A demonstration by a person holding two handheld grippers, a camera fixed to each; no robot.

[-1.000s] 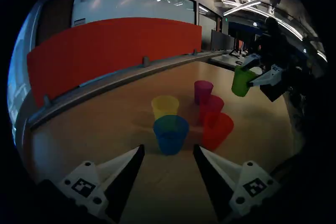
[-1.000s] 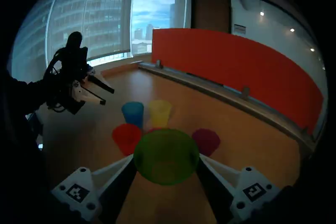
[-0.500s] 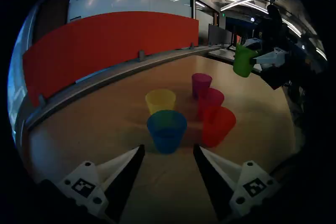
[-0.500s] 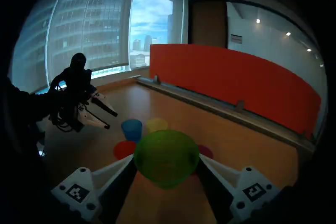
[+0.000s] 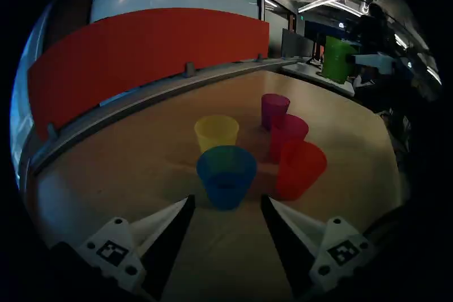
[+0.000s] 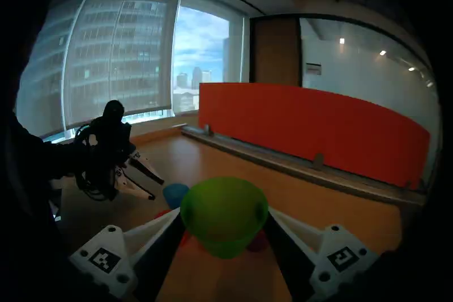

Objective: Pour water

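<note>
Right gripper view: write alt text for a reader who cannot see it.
The right gripper holds a green cup above a wooden table. Behind it peeks a blue cup; the left gripper hovers at left, before windows and a red partition.

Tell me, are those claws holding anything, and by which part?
The right gripper holds the green cup, one finger on each side of its wall. The left gripper is open and holds nothing.

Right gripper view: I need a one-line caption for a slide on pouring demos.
Right gripper holds a green cup above the wooden table, with the open left gripper nearby.
</note>
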